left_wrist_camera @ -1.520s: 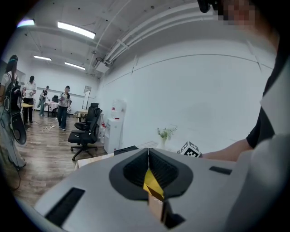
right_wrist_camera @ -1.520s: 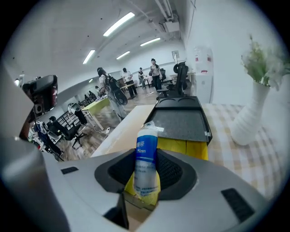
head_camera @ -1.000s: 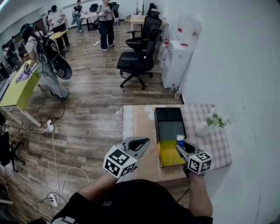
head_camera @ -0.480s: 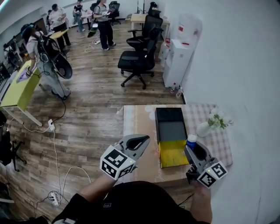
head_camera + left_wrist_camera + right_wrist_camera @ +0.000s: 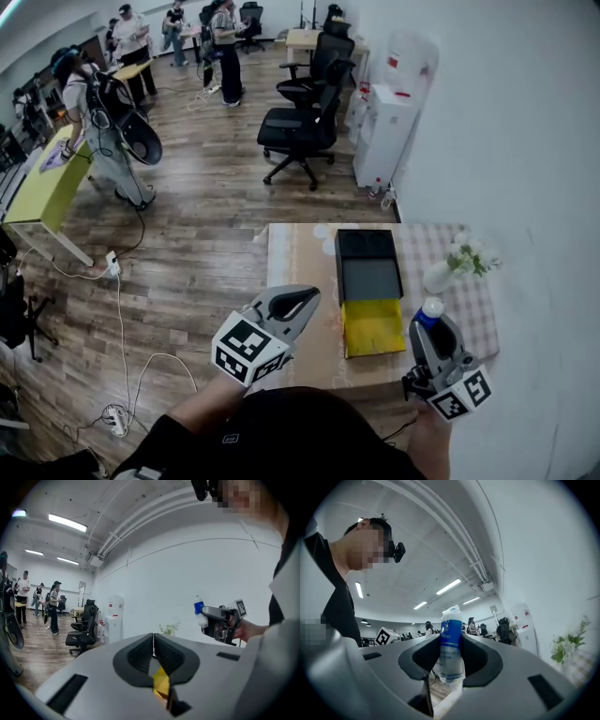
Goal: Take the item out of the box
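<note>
A small clear water bottle (image 5: 431, 310) with a blue label and white cap is up in the air, right of the box. My right gripper (image 5: 434, 324) is shut on the bottle (image 5: 451, 645) around its middle, and the jaws are closing tighter. The box (image 5: 368, 269) lies open on the table, a black tray with a yellow flap (image 5: 372, 328) folded toward me; its inside looks bare. My left gripper (image 5: 302, 300) hangs over the table's left part, shut with nothing in it (image 5: 153, 638). In the left gripper view the bottle (image 5: 199, 612) shows upright in the right gripper (image 5: 209, 616).
The table (image 5: 295, 272) has a checked cloth and a white vase of flowers (image 5: 448, 268) right of the box. Beyond it stand a water dispenser (image 5: 386, 122) and black office chairs (image 5: 302, 124). Several people (image 5: 103, 131) are on the wooden floor at the left.
My right gripper has drawn the bottle back and to the right, away from over the box's yellow flap toward the table's near right corner. The left gripper has barely moved.
</note>
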Demonstrator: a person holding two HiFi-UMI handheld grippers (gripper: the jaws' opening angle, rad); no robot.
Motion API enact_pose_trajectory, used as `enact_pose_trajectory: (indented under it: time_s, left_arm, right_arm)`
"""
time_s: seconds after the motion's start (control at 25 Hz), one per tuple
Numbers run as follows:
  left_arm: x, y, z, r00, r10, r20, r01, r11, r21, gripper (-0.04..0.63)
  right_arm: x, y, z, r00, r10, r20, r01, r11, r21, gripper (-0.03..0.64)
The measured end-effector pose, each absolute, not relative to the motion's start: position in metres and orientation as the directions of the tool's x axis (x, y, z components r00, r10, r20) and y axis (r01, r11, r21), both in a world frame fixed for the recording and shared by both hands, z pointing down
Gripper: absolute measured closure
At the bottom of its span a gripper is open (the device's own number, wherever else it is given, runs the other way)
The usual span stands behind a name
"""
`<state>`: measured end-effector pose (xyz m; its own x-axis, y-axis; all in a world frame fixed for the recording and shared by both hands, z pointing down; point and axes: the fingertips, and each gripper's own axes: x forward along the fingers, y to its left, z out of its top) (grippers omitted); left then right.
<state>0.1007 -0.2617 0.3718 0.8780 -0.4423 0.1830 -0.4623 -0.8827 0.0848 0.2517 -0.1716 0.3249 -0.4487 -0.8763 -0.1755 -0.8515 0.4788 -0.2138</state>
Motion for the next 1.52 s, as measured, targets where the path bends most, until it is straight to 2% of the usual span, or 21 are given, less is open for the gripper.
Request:
enact_pose_trajectory:
  time_s: [0.6, 1.12, 1.52]
  left_arm:
    - [0.1, -0.253, 0.373, 0.878, -0.438, 0.193, -0.46, -0.883, 0.091, 0.58]
    - [0.096, -0.258, 0.354, 0.879, -0.448, 0.161, -0.463, -0.884, 0.066, 0.58]
    - [0.098, -0.26, 0.356, 0.88, -0.444, 0.167, -0.461, -0.885, 0.073, 0.58]
  right_arm:
    - [0.241, -0.161, 0.327, -0.483, -0.855, -0.19, -0.835, 0.515, -0.194, 0.479]
    - [0.24, -0.145, 0.286, -0.529, -0.8, -0.282, -0.805, 0.578, -0.13, 0.479]
    - [0.236, -0.149, 0.292, -0.523, -0.8, -0.294, -0.794, 0.583, -0.172, 0.479]
